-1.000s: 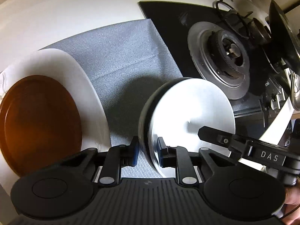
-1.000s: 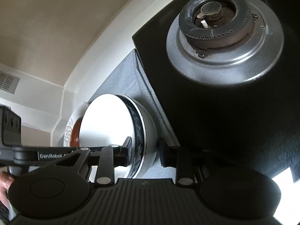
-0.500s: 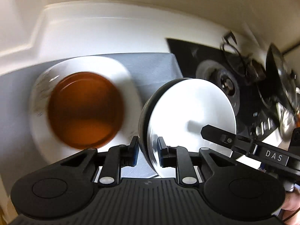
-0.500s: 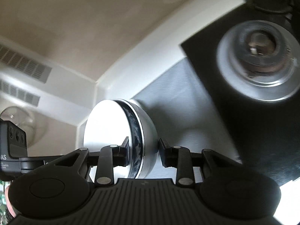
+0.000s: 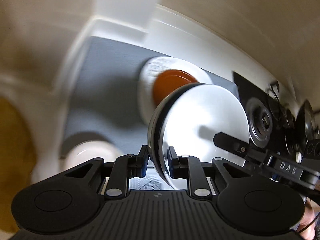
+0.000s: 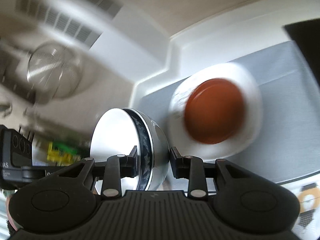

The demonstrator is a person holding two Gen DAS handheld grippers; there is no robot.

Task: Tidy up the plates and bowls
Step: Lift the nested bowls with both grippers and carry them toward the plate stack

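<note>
Both grippers hold one shiny steel bowl by opposite sides of its rim, tipped on edge in the air. My left gripper (image 5: 157, 161) is shut on the steel bowl (image 5: 202, 124). My right gripper (image 6: 153, 163) is shut on the same bowl (image 6: 128, 146), which has a dark patterned band. A white plate (image 5: 188, 68) with an orange-brown plate (image 5: 170, 83) stacked on it lies on the grey mat (image 5: 104, 80) behind the bowl. In the right wrist view the white plate (image 6: 251, 92) and the orange-brown plate (image 6: 215, 110) lie right of the bowl. A white bowl (image 5: 90, 154) sits on the mat at lower left.
A black gas hob with a steel burner (image 5: 260, 125) and pan supports lies to the right. The white counter ledge (image 6: 176, 60) steps back behind the mat. A wire strainer (image 6: 52, 68) hangs at the left in the right wrist view. Both views are motion-blurred.
Both grippers have carried the steel bowl up and to the left, away from the hob. The stacked plates now show further off, and a white bowl has come into view.
</note>
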